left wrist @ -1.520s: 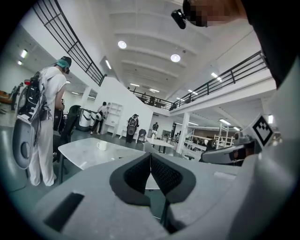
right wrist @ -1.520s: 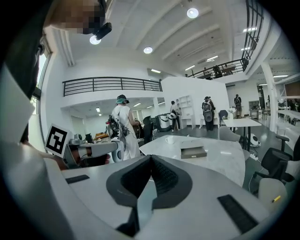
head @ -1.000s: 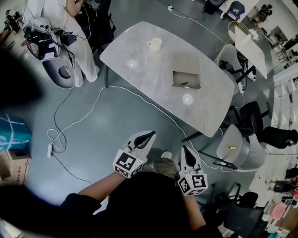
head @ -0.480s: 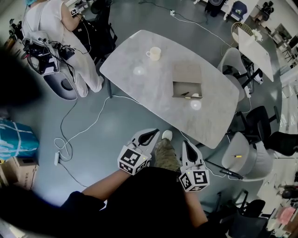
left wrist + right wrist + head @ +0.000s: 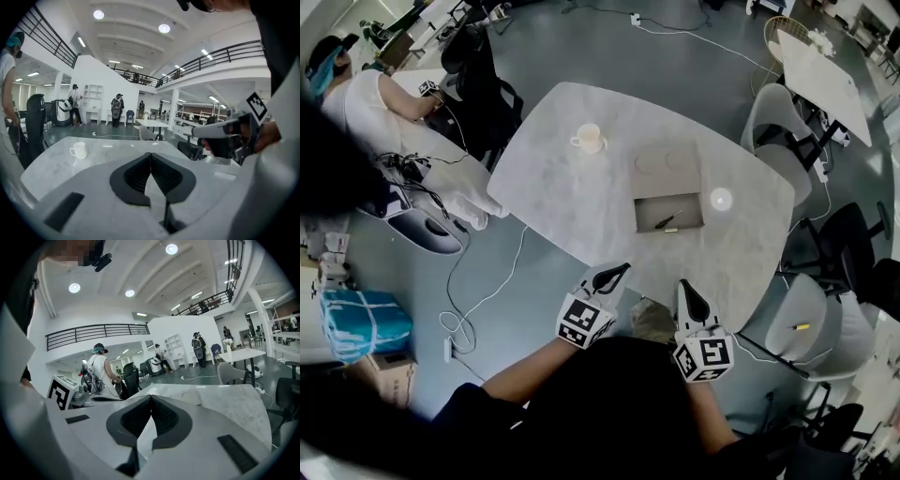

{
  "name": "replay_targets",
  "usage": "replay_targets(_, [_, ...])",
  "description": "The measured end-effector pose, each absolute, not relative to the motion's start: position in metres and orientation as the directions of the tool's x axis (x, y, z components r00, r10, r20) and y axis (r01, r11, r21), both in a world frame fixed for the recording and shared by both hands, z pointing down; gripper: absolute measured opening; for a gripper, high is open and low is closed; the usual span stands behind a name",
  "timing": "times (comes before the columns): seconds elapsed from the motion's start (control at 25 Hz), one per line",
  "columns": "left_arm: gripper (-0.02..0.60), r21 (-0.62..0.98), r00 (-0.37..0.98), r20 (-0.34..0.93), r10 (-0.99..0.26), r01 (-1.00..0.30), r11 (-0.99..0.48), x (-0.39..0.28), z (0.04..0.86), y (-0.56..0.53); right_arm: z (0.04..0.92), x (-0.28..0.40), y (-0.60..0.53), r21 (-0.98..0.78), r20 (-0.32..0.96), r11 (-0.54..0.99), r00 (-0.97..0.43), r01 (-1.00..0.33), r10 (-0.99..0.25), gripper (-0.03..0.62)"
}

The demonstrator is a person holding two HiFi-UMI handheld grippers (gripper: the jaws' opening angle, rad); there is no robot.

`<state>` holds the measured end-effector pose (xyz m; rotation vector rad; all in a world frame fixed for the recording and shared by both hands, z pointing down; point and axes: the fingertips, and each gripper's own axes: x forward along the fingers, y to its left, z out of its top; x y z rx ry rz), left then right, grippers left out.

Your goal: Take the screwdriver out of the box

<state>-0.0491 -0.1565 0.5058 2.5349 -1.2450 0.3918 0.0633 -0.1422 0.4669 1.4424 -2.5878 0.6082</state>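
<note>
Mug (image 5: 588, 139) sits way out ahead-left of the left gripper (image 5: 619, 270), which is closed on nothing, tips about at the near edge of the table (image 5: 572, 202). The screwdriver (image 5: 667, 221) lies flat in the open box (image 5: 686, 208), ahead of and between both sets of tips. The right gripper (image 5: 683, 287) is closed and empty too. Guessing both are just lined up for the reach.

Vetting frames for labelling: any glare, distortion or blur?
Head view: fisheye curvature, dark blurred patch at left, bright reflection on the grey marble table beside the open cardboard box. Both gripper views: heavy barrel distortion, black corners, blown-out round ceiling lights.
</note>
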Motion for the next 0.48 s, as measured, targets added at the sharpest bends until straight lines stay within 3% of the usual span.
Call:
replay_targets(0.2, [0.017,0.128,0.546,0.462,-0.698,-0.820,-0.557,-0.033,0.550,-0.222,0.477,0.079,-0.190,-0.302,0.325,0.452,-0.537,-0.839,-0.779,0.003])
replay_targets(0.48, [0.018,0.137,0.584,0.602,-0.544,-0.747,-0.650,0.014,0.626,-0.294,0.499,0.113,-0.244,-0.343,0.369,0.413,-0.525,-0.844,-0.767,0.003])
